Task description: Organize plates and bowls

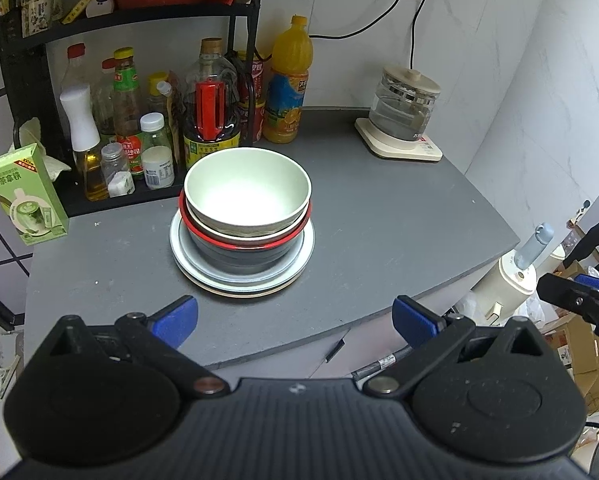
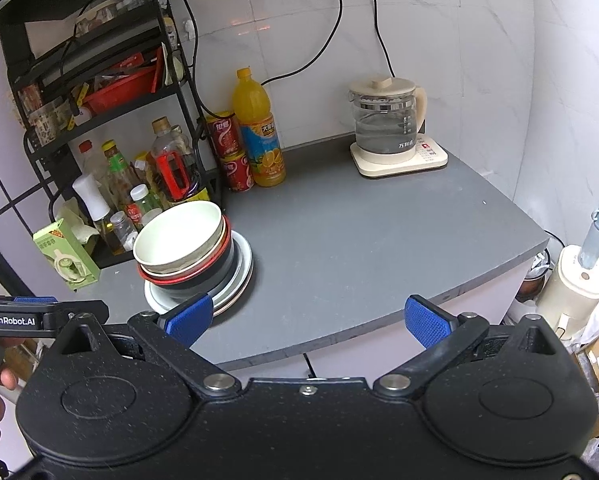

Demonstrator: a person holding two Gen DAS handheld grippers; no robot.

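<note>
One stack of dishes stands on the grey counter. A cream bowl sits on top, nested in a red-rimmed bowl and a dark bowl, all on pale plates. In the right wrist view the same cream bowl tops the stack, and the plates show at its right. My left gripper hangs open just in front of the stack, nothing between its blue pads. My right gripper is open too, over the counter's front edge, right of the stack.
A black rack with bottles and jars stands behind the stack. A green carton is at the left, an orange juice bottle and red cans at the back, a glass kettle at the back right.
</note>
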